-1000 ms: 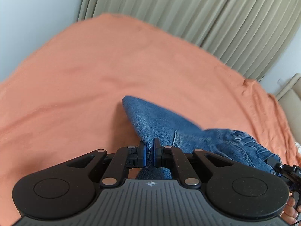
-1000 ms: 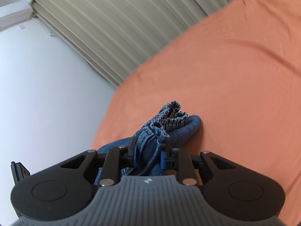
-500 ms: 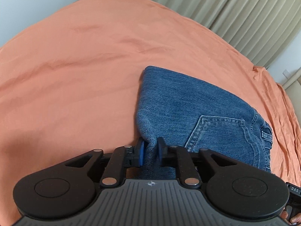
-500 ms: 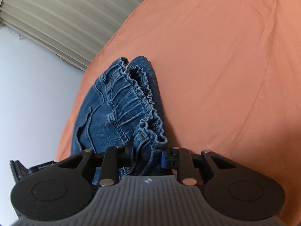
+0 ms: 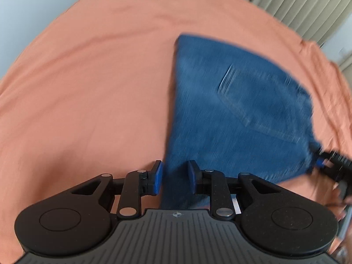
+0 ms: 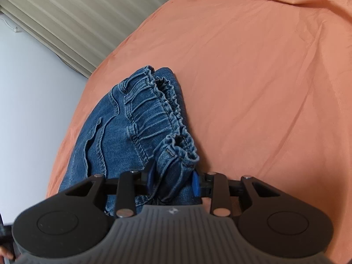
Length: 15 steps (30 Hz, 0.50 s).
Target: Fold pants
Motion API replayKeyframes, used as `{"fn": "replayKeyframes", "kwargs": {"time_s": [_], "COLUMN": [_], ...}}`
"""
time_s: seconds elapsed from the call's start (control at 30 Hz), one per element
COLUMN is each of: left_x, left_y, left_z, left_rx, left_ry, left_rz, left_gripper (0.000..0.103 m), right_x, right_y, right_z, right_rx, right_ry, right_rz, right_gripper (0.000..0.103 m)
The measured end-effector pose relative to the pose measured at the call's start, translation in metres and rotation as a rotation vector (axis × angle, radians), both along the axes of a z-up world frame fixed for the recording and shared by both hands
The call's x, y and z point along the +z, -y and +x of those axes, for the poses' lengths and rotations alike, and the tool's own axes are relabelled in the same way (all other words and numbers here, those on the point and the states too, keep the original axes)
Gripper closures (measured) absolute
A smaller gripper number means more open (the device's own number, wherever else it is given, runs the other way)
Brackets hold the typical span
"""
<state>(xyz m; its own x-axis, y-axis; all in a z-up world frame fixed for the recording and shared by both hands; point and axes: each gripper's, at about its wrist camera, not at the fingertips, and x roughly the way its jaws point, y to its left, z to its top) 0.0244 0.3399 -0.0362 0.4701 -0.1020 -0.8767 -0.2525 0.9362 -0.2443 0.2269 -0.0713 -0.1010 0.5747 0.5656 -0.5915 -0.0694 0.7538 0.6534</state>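
Since half a second earlier: left gripper [image 5: 174,177] pads parted from a pinch to a clear gap; folded pants [image 5: 237,110] spread wider and flatter ahead of it; right gripper [image 6: 173,180] pads likewise drawn further apart around the waistband.

Left wrist view, left to right. Orange bedsheet [image 5: 88,92], wrinkled, ahead of and to the left of the left gripper. Near edge of the denim lying between the spread blue pads [image 5: 158,177], not pinched by them. Back pocket stitching, blurred, ahead and to the right. Right gripper [image 5: 323,160] at the far right corner of the denim, its state not readable from here. Beige curtain [image 5: 297,2] far ahead, beyond the sheet's edge.

Right wrist view, left to right. White wall [image 6: 33,110] to the left, curtain [image 6: 83,15] above it. Pants [image 6: 123,132] directly ahead and left of the right gripper, lying on the sheet. Gathered elastic waistband [image 6: 162,110] running away from the claw, its near end bunched between the parted blue pads [image 6: 195,183]; contact on either pad hidden by folds. Bedsheet [image 6: 264,77] to the right.
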Motion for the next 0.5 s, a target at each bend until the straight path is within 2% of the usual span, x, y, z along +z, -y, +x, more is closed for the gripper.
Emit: {"fn": "replayKeyframes", "kwargs": {"time_s": [0.13,0.23,0.3,0.4,0.5], "left_x": [-0.016,-0.022,-0.016,0.002,0.027], "left_y": [0.002,0.001,0.002,0.01,0.024], "left_z": [-0.001,0.005,0.008,0.004,-0.012], "left_rx": [0.045,0.104,0.133,0.131,0.113], "left_ry": [-0.045,-0.076,-0.088,-0.049,0.034], "left_rz": [0.056,0.049,0.06,0.12,0.145], "left_gripper": [0.075,0.075,0.075,0.075,0.075], "right_x": [0.002,0.006,0.014,0.033,0.06], "right_y": [-0.009,-0.015,-0.019,-0.019,-0.018], "right_z": [0.004,0.009,0.015,0.018,0.009], "right_rx": [0.025,0.039,0.049,0.046,0.069], "right_ry": [-0.004,-0.012,-0.033,-0.046,0.032], "right_rz": [-0.07,-0.113,-0.142,-0.192,-0.277], "right_gripper": [0.075,0.074,0.069,0.057,0.057]}}
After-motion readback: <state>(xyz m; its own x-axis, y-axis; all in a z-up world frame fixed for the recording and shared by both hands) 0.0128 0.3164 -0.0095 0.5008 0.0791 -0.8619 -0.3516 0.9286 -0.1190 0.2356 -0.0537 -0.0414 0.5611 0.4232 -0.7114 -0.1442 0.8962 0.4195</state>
